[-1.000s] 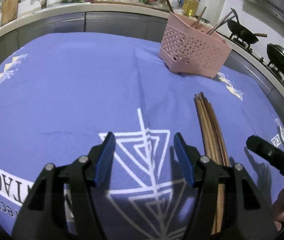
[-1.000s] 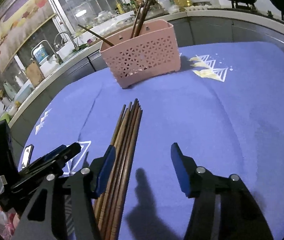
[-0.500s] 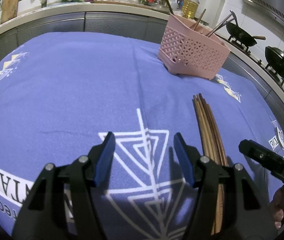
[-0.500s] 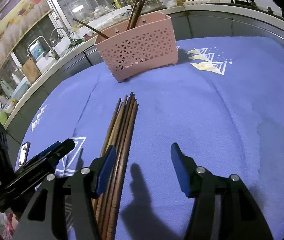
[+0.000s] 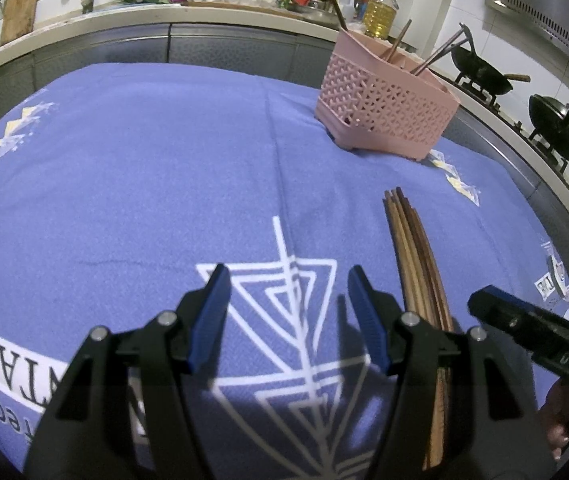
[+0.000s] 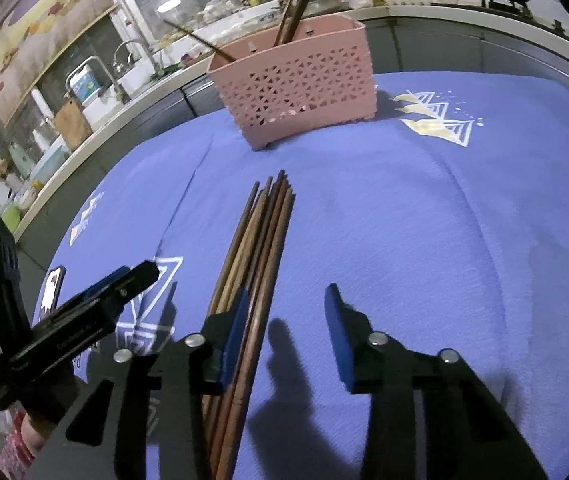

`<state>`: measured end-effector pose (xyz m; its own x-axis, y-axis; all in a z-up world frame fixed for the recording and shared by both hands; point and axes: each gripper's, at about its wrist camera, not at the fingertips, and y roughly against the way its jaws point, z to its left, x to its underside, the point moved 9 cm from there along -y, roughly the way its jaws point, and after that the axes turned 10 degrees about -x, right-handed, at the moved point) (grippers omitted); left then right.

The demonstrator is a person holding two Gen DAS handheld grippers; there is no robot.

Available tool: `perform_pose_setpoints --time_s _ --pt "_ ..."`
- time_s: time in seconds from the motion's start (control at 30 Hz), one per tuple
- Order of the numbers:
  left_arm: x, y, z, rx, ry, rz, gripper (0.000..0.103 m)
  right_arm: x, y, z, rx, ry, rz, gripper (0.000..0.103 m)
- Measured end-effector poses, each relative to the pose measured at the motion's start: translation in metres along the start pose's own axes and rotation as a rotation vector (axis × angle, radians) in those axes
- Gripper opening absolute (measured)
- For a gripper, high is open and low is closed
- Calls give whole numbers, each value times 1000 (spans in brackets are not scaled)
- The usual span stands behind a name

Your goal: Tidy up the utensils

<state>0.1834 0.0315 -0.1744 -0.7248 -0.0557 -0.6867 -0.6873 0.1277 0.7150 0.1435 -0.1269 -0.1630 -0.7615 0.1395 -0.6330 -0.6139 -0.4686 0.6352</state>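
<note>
A bundle of several brown wooden chopsticks (image 6: pixel 262 236) lies flat on the blue cloth, tips towards a pink perforated basket (image 6: pixel 300 84) that holds a few upright chopsticks. My right gripper (image 6: pixel 286 322) is open and low over the cloth, its left finger over the bundle's near part. In the left wrist view the bundle (image 5: pixel 412 248) lies right of my open, empty left gripper (image 5: pixel 288 304), and the basket (image 5: pixel 384 116) stands at the far right. The right gripper's body (image 5: pixel 532 332) shows at the right edge.
The blue printed cloth (image 5: pixel 144 152) covers the table. A kitchen counter with a sink (image 6: pixel 96 80) and bottles (image 5: pixel 380 12) runs behind. Woks (image 5: pixel 556 136) sit on a stove to the right. A phone (image 6: pixel 52 288) lies at the cloth's left edge.
My right gripper has moved forward and lower, so its left finger now overlaps the chopstick bundle. The left gripper has barely shifted. Both stay open.
</note>
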Motion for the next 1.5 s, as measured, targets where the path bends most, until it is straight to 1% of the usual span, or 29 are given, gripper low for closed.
perform_pose_setpoints --time_s 0.07,0.17,0.4,0.8,1.07,1.2,1.33,1.5 --pt "0 1 0 7 2 0 59 2 -2 3 -5 12 10 33" --pt "1 3 -1 14 -5 2 59 4 -3 5 -5 24 17 31" --pt "2 4 -5 22 -26 9 59 6 -4 3 -6 20 28 31" --pt "3 6 -9 47 -29 22 59 7 -5 2 -15 8 31 31" --pt "5 7 -15 73 -26 38 59 4 -1 0 -51 -27 8 31" --pt "5 7 -16 85 -17 48 59 3 -1 1 -48 -21 8 31" --pt "4 10 -15 93 -16 46 59 5 -5 3 -46 -11 29 31" --pt "5 11 -19 106 -19 52 59 8 -8 8 -31 30 45 31"
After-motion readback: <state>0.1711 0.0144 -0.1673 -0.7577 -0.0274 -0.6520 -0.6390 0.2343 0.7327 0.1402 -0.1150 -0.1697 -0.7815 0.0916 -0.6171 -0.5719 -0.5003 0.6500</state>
